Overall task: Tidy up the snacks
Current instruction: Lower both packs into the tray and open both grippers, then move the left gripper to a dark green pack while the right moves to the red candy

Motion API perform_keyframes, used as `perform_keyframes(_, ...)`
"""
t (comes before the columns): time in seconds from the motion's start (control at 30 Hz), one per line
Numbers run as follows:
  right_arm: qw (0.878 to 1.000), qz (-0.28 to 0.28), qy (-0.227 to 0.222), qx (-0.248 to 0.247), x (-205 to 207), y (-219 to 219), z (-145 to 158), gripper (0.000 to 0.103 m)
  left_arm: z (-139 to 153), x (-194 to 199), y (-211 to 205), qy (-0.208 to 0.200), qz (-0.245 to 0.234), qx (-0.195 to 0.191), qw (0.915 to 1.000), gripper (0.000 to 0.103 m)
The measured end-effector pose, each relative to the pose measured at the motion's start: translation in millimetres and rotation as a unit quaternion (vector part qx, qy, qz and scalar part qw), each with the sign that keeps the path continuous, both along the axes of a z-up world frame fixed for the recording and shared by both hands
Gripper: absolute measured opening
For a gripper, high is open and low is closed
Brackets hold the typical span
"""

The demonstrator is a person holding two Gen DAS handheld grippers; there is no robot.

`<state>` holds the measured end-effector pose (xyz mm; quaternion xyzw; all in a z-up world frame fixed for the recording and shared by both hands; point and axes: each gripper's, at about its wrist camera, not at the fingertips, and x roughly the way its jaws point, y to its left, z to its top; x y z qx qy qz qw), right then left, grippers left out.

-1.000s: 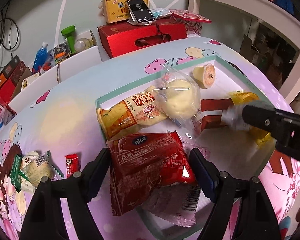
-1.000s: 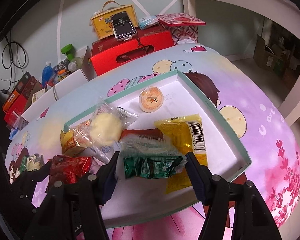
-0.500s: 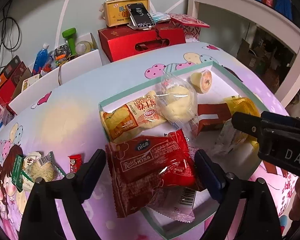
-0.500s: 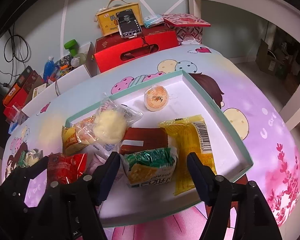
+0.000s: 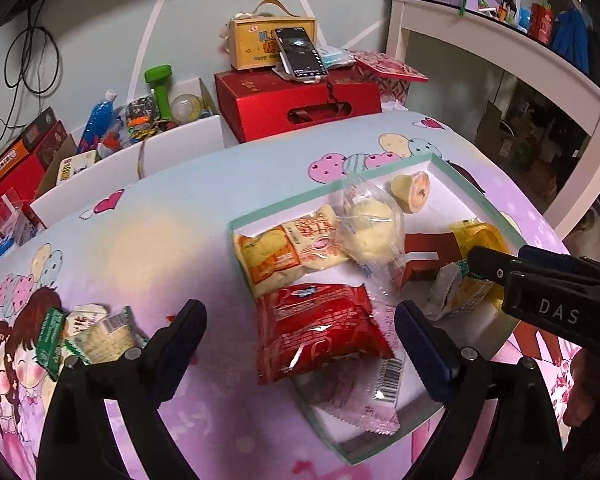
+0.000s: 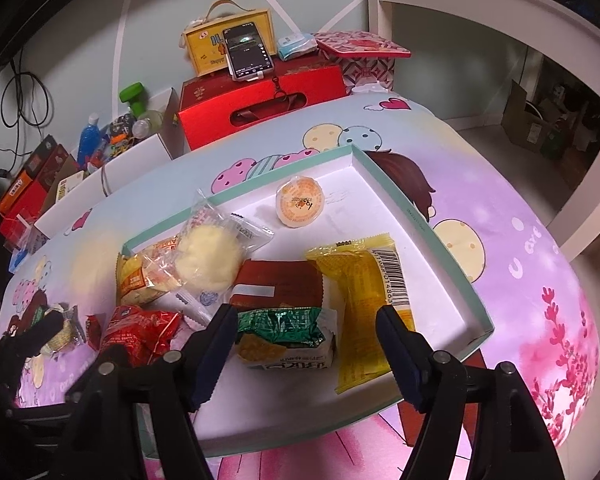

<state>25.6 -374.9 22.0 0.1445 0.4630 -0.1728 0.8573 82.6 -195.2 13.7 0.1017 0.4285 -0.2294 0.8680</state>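
Snacks still outside the tray, the green packs near the table's left edge, look light, crinkly and slippery, best pinched across the middle; left gripper and right gripper both stand apart, empty.

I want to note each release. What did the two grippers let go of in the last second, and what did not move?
The left gripper opened and drew back from the red packet, which lies across the tray edge. The right gripper released the green-and-yellow packet, now flat in the tray. The jelly cup, yellow packet and round bun stayed put.
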Motion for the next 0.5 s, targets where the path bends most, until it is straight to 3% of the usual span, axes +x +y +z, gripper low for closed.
perform_keyframes(0.2, 1.000, 0.003, 0.004, -0.004, 2, 2, -1, 0.077, 6, 9, 29, -0.004, 0.043, -0.003, 0.9991, 0.095)
perform_keyframes(0.23, 1.000, 0.004, 0.004, -0.005, 2, 2, -2, 0.079, 6, 11, 35, -0.003, 0.056, -0.005, 0.9984, 0.095)
perform_keyframes(0.3, 1.000, 0.005, 0.001, -0.009, 2, 4, -2, 0.099, 6, 18, 51, -0.001, 0.091, -0.010, 0.9958, 0.095)
perform_keyframes(0.33, 1.000, 0.006, -0.002, -0.013, 2, 5, -1, 0.103, 5, 20, 57, 0.001, 0.103, -0.013, 0.9945, 0.095)
perform_keyframes(0.5, 1.000, 0.013, -0.007, -0.019, 3, 9, 0, 0.103, 1, 30, 94, 0.012, 0.163, -0.018, 0.9863, 0.095)
